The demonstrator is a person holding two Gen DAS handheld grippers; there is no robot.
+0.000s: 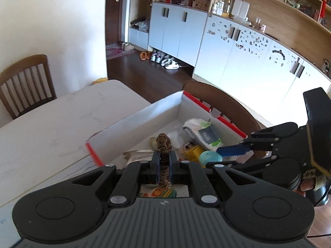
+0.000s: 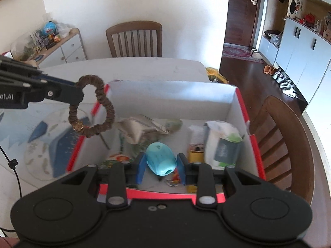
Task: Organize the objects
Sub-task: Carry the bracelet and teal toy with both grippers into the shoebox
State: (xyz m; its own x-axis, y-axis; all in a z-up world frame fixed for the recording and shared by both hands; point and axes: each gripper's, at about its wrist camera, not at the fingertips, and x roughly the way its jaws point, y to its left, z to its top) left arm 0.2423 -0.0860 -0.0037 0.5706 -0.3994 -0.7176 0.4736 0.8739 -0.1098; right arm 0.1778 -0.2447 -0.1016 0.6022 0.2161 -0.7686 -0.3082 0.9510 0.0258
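My left gripper is shut on a brown beaded bracelet and holds it above the near left corner of the box. In the right wrist view the bracelet hangs as a loop from the left gripper. My right gripper holds a turquoise sharpener-like object between its blue fingers, inside the red-edged white box. In the left wrist view the right gripper and the turquoise object are at the box's near right.
The box holds a white-green pouch, a yellow item, papers and small bits. It stands on a white table with a patterned mat. Wooden chairs stand around.
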